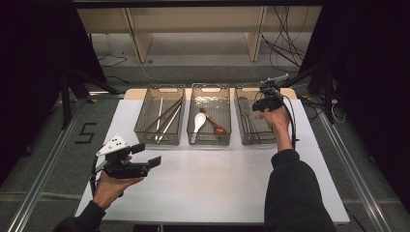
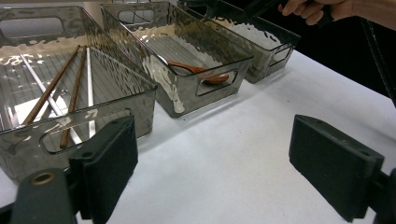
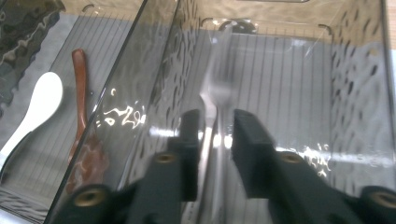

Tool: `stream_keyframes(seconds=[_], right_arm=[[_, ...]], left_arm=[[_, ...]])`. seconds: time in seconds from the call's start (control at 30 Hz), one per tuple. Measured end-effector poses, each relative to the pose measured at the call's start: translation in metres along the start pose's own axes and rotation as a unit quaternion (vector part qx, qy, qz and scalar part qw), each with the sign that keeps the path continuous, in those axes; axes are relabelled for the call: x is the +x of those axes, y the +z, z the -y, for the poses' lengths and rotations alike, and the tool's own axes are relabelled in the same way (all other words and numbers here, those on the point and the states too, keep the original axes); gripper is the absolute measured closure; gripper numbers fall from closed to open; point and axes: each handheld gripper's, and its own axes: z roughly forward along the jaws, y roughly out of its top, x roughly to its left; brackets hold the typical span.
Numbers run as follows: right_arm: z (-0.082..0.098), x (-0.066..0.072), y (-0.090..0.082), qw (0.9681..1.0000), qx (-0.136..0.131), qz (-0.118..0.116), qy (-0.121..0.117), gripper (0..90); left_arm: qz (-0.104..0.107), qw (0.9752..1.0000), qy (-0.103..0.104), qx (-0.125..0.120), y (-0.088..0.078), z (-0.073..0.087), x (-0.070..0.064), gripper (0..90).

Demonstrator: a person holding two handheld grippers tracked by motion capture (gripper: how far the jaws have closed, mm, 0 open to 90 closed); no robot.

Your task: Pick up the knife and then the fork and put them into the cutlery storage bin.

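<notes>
- Our right claw (image 3: 217, 154) hangs inside the rightmost bin (image 1: 241, 128), jaws slightly parted, a fork (image 3: 218, 88) standing between them; the blur hides whether the pads touch it.
- We judge the fork is being let go into that bin, so we should open wider before lifting, then rise straight so the handle doesn't catch.
- Keep clear of the bin wall beside the spoons (image 3: 42, 105).
- Our left claw (image 1: 145, 155) waits wide open and empty above the counter (image 1: 208, 179).
</notes>
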Motion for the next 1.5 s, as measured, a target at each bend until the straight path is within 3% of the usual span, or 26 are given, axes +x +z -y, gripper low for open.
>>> stream_keyframes(seconds=[0.3, 0.63, 0.93, 1.2, 1.5], right_arm=[[0.011, 0.008, -0.016, 0.9990, -0.025, -0.022, -0.029, 54.3], [0.039, 0.029, -0.039, 0.9928, -0.072, -0.071, -0.064, 41.9], [0.068, 0.042, -0.058, 0.9854, -0.111, -0.102, -0.080, 38.2], [0.093, 0.052, -0.063, 0.9801, -0.120, -0.128, -0.093, 34.4], [0.111, 0.064, -0.075, 0.9704, -0.146, -0.167, -0.096, 30.2]], left_arm=[[-0.001, 1.0000, -0.002, 0.000, 0.001, 0.000, 0.000, 15.0], [0.000, 1.0000, -0.003, 0.002, 0.002, 0.000, 0.000, 15.0], [0.001, 1.0000, -0.008, 0.005, 0.003, 0.001, 0.001, 15.0], [0.001, 1.0000, -0.007, 0.007, 0.004, -0.001, 0.001, 15.0], [0.000, 1.0000, -0.007, 0.006, 0.005, -0.002, -0.002, 15.0]])
